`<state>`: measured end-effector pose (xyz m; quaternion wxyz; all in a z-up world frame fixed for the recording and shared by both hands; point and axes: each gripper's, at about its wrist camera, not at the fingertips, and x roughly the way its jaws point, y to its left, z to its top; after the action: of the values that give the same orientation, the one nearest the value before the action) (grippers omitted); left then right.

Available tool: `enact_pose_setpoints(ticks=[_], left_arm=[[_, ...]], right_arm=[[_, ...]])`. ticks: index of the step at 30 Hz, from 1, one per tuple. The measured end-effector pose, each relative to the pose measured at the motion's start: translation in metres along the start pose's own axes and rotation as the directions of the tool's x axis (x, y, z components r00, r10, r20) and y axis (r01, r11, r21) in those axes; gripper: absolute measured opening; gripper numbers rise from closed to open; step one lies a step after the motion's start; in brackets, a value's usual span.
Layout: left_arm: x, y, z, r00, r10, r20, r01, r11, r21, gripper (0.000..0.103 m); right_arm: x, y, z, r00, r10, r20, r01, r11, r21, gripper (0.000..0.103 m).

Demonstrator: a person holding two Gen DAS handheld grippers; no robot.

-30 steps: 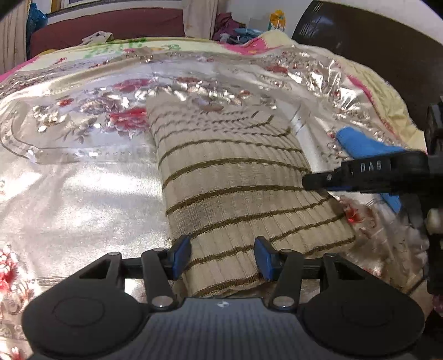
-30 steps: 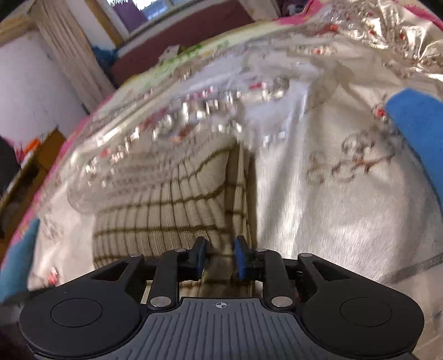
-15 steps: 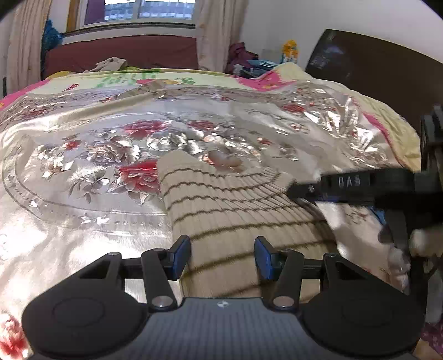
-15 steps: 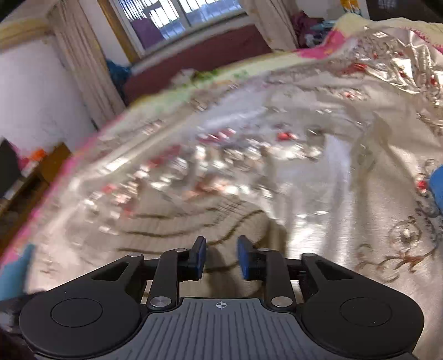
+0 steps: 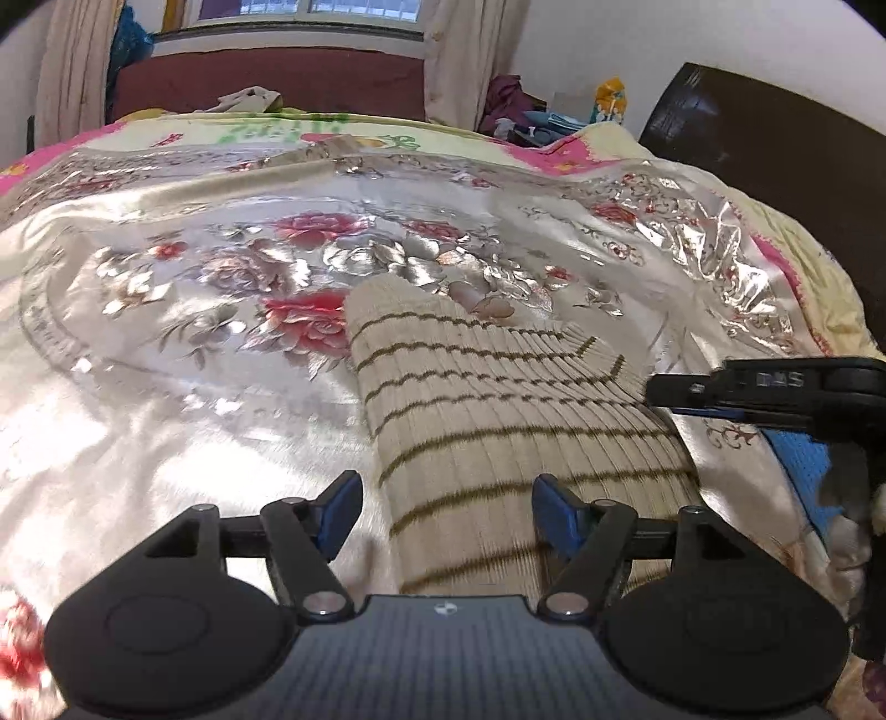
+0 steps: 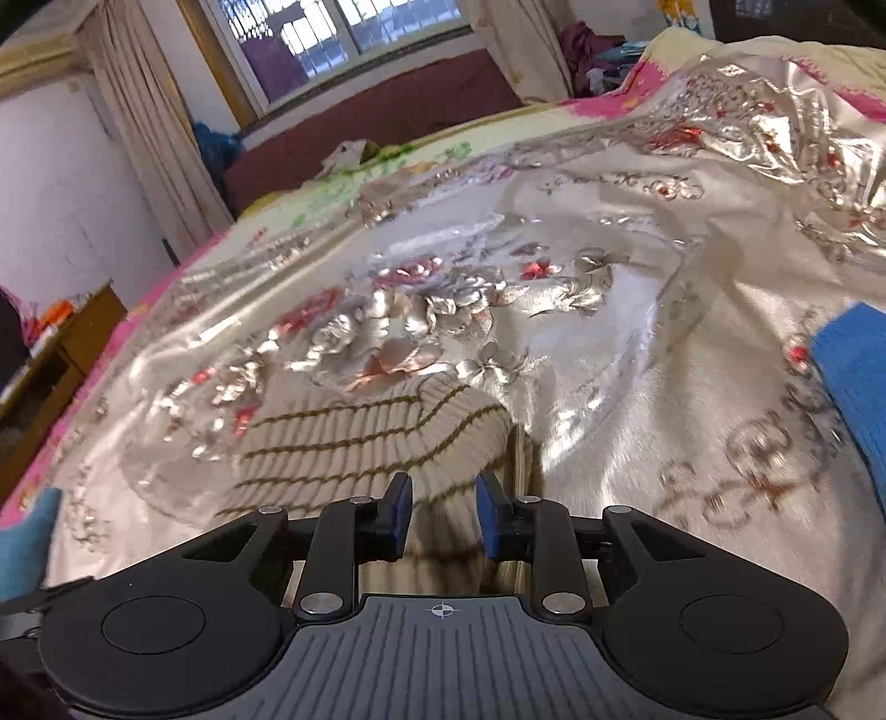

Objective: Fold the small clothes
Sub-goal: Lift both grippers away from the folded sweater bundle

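Observation:
A beige ribbed knit garment with thin olive stripes [image 5: 498, 421] lies folded on a shiny floral bedspread [image 5: 194, 343]. It also shows in the right wrist view [image 6: 354, 437]. My left gripper [image 5: 446, 512] is open, its blue pads wide apart just above the garment's near end. My right gripper [image 6: 441, 512] is open with a narrower gap, over the garment's right edge. The right gripper's side shows in the left wrist view [image 5: 764, 387], by the garment's right edge.
A blue cloth [image 6: 853, 376] lies on the bedspread to the right, also in the left wrist view [image 5: 803, 465]. A dark headboard [image 5: 775, 144] stands at the far right. A window [image 6: 343, 33], curtains and a maroon ledge are behind the bed.
Both grippers have lifted and tilted up, so more of the room shows. The left jaws opened wider. The right jaws opened a little. The garment stays folded on the bed.

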<state>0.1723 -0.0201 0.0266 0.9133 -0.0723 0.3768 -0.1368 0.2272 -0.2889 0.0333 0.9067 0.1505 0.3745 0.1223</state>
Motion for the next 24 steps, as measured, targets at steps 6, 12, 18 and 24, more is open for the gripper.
enact_pose_setpoints(ticks=[6,12,18,24], left_arm=[[-0.026,0.005,-0.028,1.0,0.008,-0.011,-0.008,1.0,0.003,0.073],[-0.02,0.008,-0.043,0.995,0.025,-0.1,-0.027,0.999,-0.023,0.073],[-0.044,0.0,-0.053,0.998,0.001,-0.069,-0.002,1.0,-0.012,0.073],[-0.051,-0.011,-0.077,0.992,0.018,-0.127,-0.018,1.0,0.005,0.073]], right_arm=[[-0.031,0.004,-0.045,0.998,0.022,-0.061,-0.023,1.0,-0.015,0.03],[-0.033,-0.01,-0.061,0.994,-0.004,-0.108,0.013,0.997,0.081,0.033],[-0.057,-0.005,-0.073,0.996,-0.015,-0.084,0.023,0.995,0.098,0.036],[-0.061,0.014,-0.113,0.983,-0.097,-0.156,0.101,0.995,0.018,0.041]])
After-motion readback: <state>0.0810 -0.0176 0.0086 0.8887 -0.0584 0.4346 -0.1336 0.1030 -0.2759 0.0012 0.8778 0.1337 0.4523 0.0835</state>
